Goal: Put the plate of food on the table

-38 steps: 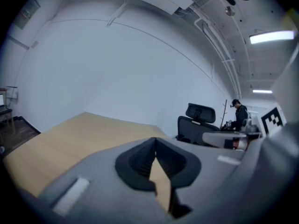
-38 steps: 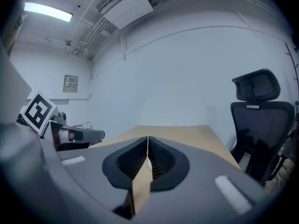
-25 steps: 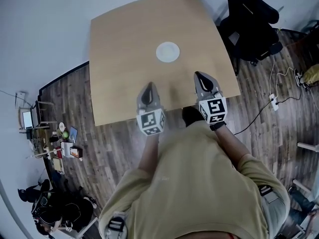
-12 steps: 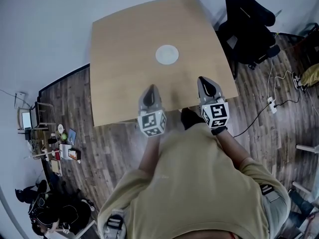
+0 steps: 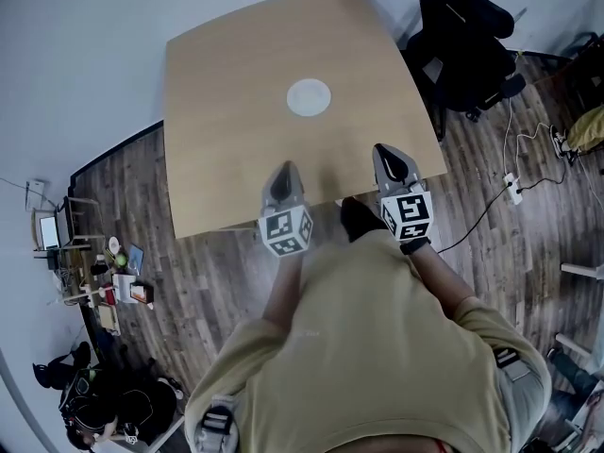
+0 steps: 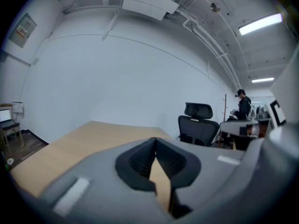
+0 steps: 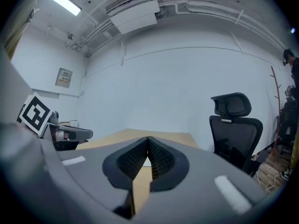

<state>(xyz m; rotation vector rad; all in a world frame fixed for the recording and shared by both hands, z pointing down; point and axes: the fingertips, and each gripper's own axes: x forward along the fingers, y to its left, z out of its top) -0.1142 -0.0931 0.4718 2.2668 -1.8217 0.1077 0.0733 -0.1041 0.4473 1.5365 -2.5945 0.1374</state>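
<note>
A round white plate (image 5: 309, 97) lies on the light wooden table (image 5: 236, 130), past its middle. I cannot make out any food on it. My left gripper (image 5: 283, 172) hangs over the table's near edge, shut with nothing in it. My right gripper (image 5: 387, 152) is level with it to the right, also shut and empty. Both point toward the plate and stay well short of it. In the left gripper view the closed jaws (image 6: 155, 141) meet over the tabletop (image 6: 93, 139). The right gripper view shows its jaws (image 7: 148, 141) pressed together, with a sliver of the plate (image 7: 143, 161) just below the tips.
A black office chair (image 5: 467, 41) stands by the table's right side, seen too as a chair (image 7: 233, 125) in the right gripper view. Cables and a power strip (image 5: 514, 182) lie on the wooden floor at the right. A cluttered shelf (image 5: 113, 272) and a seated person (image 5: 104, 399) are at the lower left.
The table and plate have slid slightly up and left in the head view. Both grippers stay shut and keep their places at the table's near edge.
</note>
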